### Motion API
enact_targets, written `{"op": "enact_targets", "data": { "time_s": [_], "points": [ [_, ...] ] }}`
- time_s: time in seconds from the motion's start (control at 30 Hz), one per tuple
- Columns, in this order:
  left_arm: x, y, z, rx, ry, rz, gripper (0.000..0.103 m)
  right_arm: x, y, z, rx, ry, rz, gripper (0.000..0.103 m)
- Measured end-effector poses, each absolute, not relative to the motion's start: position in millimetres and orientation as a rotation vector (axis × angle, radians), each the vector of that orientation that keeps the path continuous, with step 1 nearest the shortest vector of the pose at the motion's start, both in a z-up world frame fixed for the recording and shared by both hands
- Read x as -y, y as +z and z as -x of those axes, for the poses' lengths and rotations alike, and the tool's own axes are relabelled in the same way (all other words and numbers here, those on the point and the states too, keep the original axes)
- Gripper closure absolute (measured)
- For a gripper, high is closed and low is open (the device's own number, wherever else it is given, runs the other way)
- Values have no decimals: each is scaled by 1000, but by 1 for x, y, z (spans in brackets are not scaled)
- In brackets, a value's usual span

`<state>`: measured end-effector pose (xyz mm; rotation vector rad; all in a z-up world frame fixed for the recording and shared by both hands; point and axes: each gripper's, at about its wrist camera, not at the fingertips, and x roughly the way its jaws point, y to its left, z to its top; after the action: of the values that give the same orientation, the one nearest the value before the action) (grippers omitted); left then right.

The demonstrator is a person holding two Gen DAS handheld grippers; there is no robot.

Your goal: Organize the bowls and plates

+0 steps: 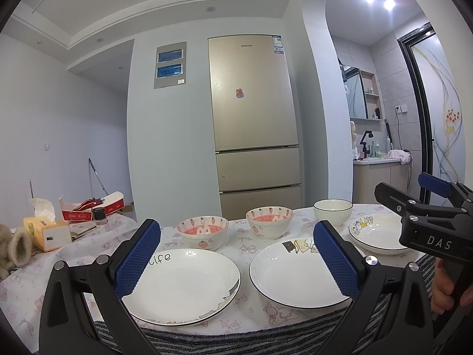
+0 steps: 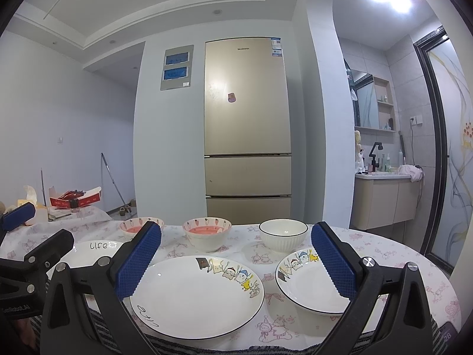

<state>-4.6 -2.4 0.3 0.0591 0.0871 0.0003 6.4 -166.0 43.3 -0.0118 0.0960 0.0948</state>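
Note:
Three white plates lie in a row on the table: a left plate point(image 1: 183, 284) point(image 2: 94, 251) marked "life", a middle plate point(image 1: 295, 275) point(image 2: 198, 293) with cartoon figures, and a smaller right plate point(image 1: 375, 233) point(image 2: 310, 284). Behind them stand two strawberry bowls with pink insides point(image 1: 204, 230) point(image 1: 269, 220) point(image 2: 207, 232) and a white ribbed bowl point(image 1: 332, 210) point(image 2: 283, 233). My left gripper point(image 1: 236, 257) is open and empty above the near edge, between the left and middle plates. My right gripper point(image 2: 236, 257) is open and empty, over the middle plate; it also shows in the left wrist view point(image 1: 428, 207).
A floral cloth point(image 2: 266, 325) covers the round table, with a grey striped mat point(image 1: 236, 337) at the near edge. A tissue box point(image 1: 47, 230), a red carton point(image 1: 88, 207) and a small jar point(image 1: 99, 216) sit at the far left. A gold fridge point(image 1: 254, 124) stands behind.

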Motion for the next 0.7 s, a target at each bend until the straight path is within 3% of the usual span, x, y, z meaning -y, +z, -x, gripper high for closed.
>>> {"op": "enact_targets", "data": {
  "time_s": [0.7],
  "points": [
    [3, 0, 4, -88, 0, -61, 0, 167, 42, -11, -117, 96, 14, 0]
  ]
}}
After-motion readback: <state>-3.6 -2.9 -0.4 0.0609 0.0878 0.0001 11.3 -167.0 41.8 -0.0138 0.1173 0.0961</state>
